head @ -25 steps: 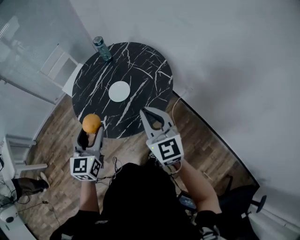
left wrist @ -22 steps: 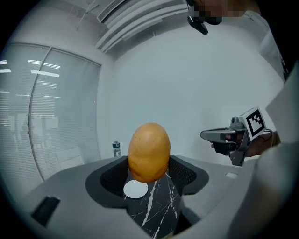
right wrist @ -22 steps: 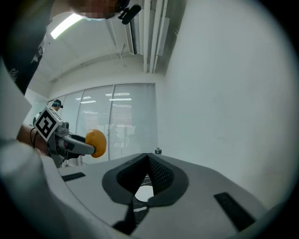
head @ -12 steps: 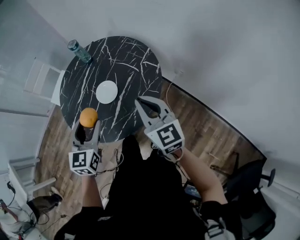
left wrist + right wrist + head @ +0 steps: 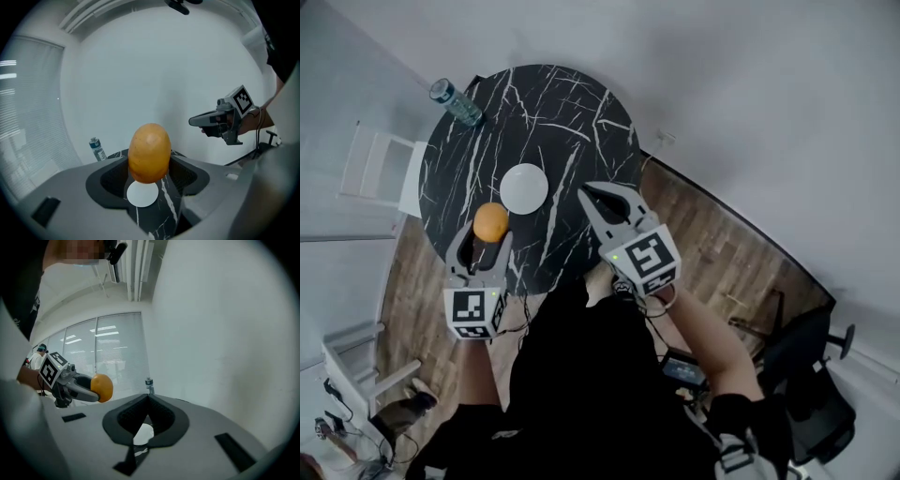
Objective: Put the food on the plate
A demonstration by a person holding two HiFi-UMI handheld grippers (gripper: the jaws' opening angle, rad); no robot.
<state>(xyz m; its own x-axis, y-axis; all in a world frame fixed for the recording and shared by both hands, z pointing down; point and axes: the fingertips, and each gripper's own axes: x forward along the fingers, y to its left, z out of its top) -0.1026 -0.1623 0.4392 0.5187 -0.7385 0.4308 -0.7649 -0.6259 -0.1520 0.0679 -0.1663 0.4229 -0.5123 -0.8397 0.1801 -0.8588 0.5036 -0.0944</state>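
Gripping the orange (image 5: 149,152), the left tongs (image 5: 490,238) hover (plate (image 5: 524,187) just beyond).

The head view looks steeply down from high above the round black white-veined table (image 5: 572,122), each gripper view low along its jaws, all sharing the white round plate (image 5: 524,187).

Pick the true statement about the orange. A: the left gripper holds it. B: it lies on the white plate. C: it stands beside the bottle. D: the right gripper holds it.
A: the jaws of the left gripper are clamped on the orange.
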